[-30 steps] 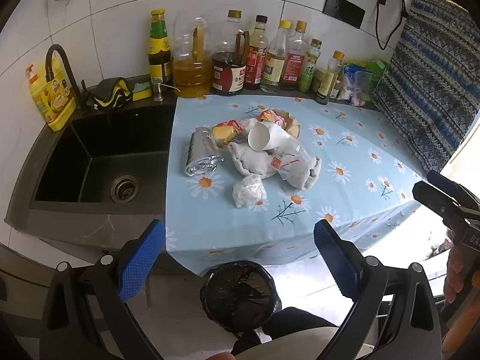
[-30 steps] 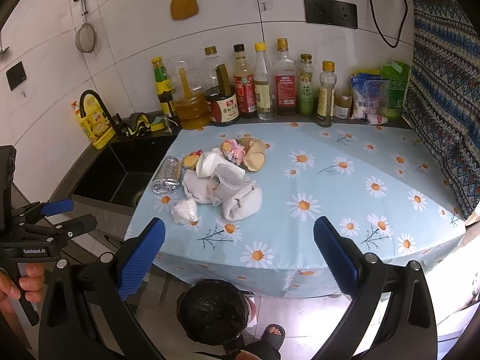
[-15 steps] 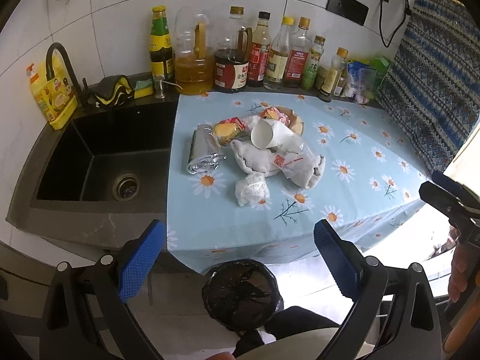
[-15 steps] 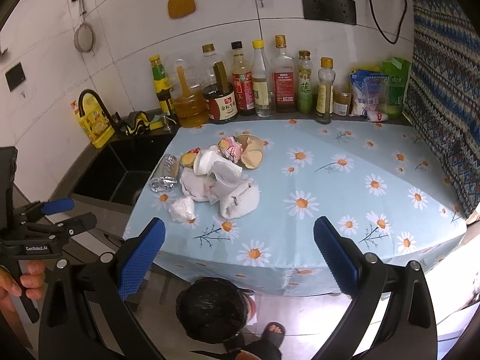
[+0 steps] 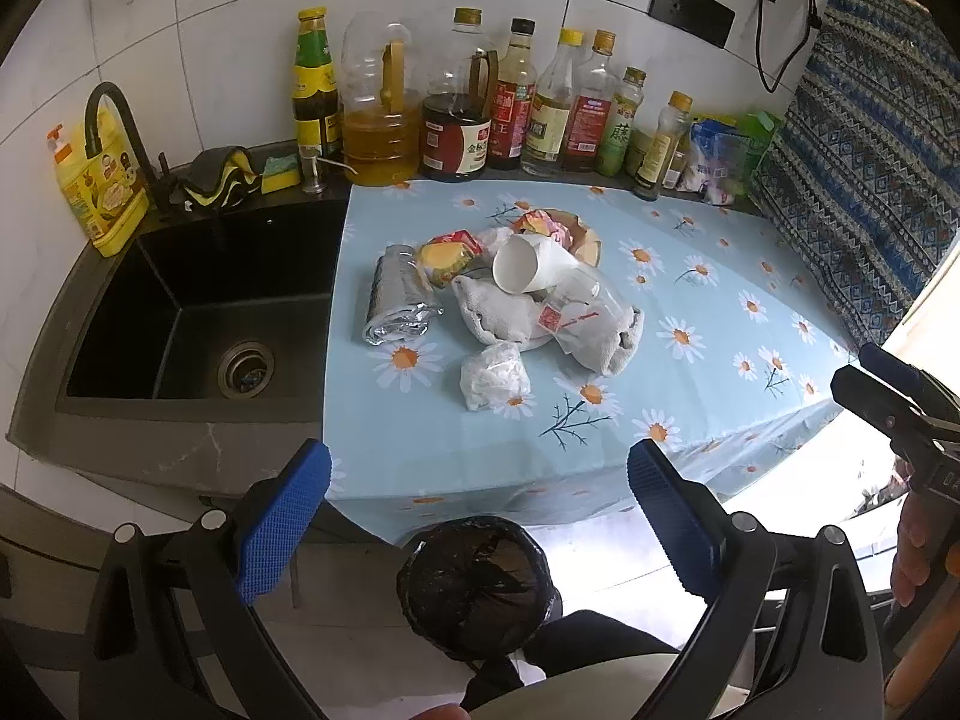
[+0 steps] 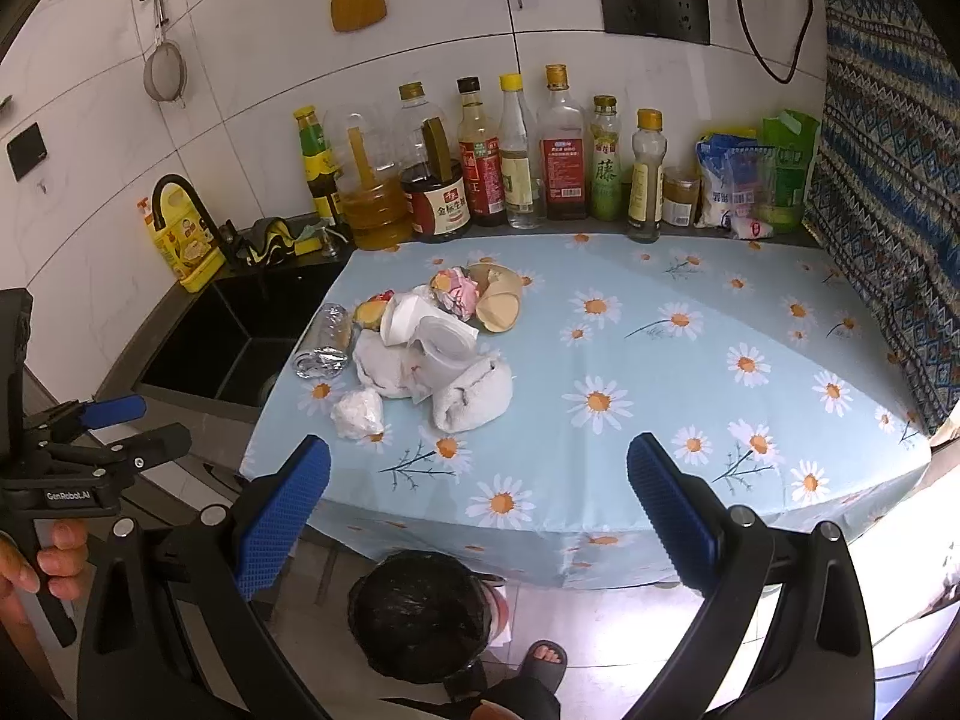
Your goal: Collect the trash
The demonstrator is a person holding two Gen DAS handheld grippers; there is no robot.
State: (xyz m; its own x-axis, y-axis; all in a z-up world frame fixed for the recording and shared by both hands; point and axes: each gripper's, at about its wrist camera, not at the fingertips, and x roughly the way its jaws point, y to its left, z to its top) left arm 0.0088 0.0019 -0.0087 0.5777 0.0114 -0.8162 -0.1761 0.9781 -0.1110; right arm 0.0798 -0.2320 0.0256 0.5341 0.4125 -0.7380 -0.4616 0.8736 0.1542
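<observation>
Both tools, left tool (image 5: pixel 479 507) and right tool (image 6: pixel 479 504), are hanging wide open and empty; reaching ahead to the wad (image 5: pixel 494 375), nearest, then dropping into the bin (image 5: pixel 474 588) below.

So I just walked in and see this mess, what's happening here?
A person holds a gripper in each hand; the left gripper and right gripper are both open and empty, short of the counter. A trash pile sits untouched on the tablecloth. A lined bin waits below.
</observation>
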